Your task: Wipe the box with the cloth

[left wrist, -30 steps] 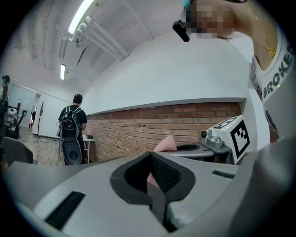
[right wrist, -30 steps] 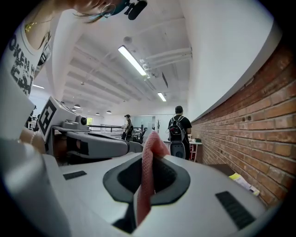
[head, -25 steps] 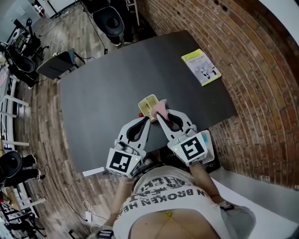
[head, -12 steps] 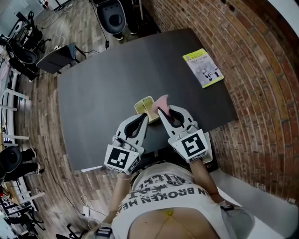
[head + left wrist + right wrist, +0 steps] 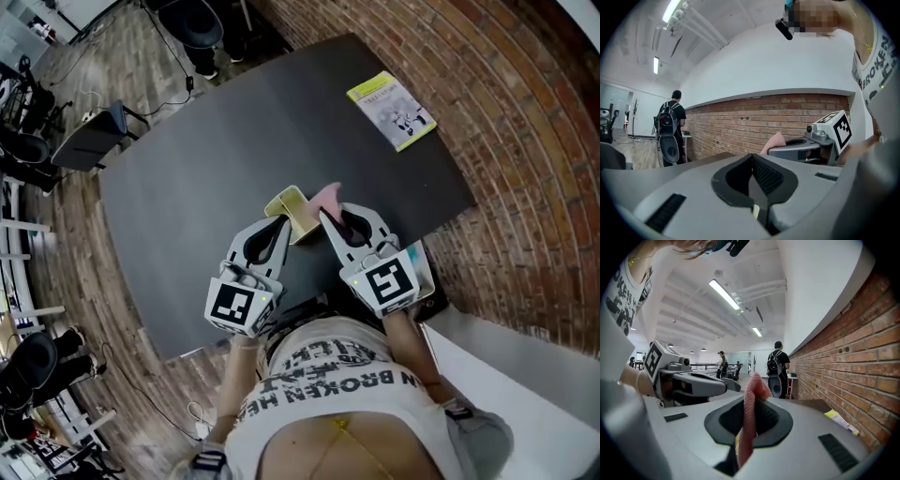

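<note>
Two grips are seen: left hand-held gripper point(image 5: 283, 223) clenched, seemingly on the box point(image 5: 289, 203) rim; right hand-held gripper point(image 5: 324, 217) on the cloth point(image 5: 329, 196), which should be pressed flat.

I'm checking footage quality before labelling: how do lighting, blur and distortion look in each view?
Head view: evenly lit, sharp, strong fisheye bowing the table edges. Left gripper view: dark round vignette, brick wall visibly curved. Right gripper view: bright ceiling strip lights, pink cloth crisp in the right gripper.
</note>
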A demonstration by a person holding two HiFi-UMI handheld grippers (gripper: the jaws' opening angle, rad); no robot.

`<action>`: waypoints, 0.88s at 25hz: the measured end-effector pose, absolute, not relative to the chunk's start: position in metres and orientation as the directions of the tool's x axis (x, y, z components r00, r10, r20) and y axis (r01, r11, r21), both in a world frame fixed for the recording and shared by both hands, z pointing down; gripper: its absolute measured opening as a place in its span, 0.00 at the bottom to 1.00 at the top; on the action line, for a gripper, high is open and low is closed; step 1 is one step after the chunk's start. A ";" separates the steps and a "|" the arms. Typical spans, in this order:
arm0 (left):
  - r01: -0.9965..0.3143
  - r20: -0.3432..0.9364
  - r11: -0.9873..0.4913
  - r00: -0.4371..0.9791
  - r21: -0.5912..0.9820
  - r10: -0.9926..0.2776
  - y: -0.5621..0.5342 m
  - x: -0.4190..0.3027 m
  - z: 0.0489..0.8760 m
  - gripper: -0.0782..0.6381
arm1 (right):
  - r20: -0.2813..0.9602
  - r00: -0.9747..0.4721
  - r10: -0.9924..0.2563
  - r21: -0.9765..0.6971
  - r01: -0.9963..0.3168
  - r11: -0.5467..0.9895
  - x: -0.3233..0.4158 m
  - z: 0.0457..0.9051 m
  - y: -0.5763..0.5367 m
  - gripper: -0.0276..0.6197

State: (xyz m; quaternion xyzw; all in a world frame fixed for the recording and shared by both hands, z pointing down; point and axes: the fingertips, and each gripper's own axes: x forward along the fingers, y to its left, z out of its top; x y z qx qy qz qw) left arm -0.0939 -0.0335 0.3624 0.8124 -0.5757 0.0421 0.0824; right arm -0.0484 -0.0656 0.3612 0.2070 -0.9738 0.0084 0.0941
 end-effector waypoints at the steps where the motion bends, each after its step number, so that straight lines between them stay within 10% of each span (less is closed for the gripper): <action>1: -0.939 0.180 -0.335 0.344 0.077 -0.922 -0.034 -0.096 0.368 0.12 | 0.199 -0.889 -0.413 0.023 -0.417 0.909 -0.047 0.366 -0.067 0.07; 12: -0.866 0.460 -0.498 0.423 -0.049 -0.781 -0.033 -0.118 0.466 0.12 | 0.351 -0.791 -0.500 0.002 -0.534 0.846 -0.026 0.424 -0.078 0.07; 22: -0.405 0.803 -0.881 0.426 -0.243 -0.417 -0.009 -0.110 0.573 0.27 | 0.481 -0.698 -0.531 0.009 -0.602 0.799 -0.012 0.483 -0.076 0.07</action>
